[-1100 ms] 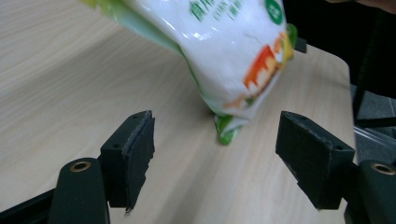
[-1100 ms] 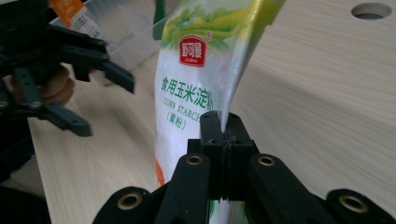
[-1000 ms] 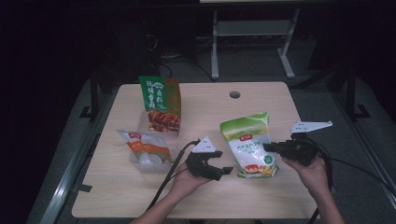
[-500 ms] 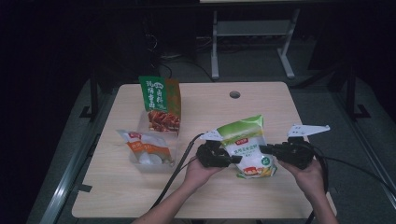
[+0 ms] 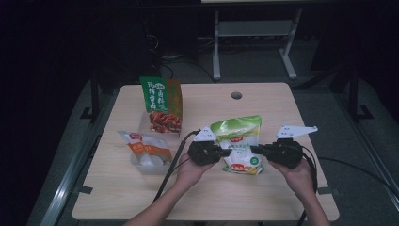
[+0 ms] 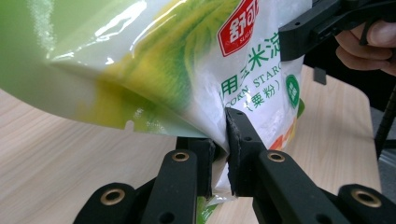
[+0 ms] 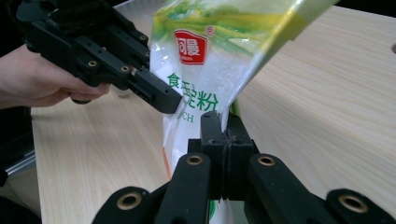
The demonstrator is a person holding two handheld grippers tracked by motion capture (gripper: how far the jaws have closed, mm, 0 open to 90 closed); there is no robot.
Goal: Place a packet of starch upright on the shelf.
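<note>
We had just brought the left gripper across and closed its jaws on the starch bag; the right gripper already pinched its opposite edge, raising it off the table for two-handed handling.

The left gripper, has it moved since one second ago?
Yes. The left gripper went right, away from the clear bag, and its jaws have just been closing on the starch bag.
</note>
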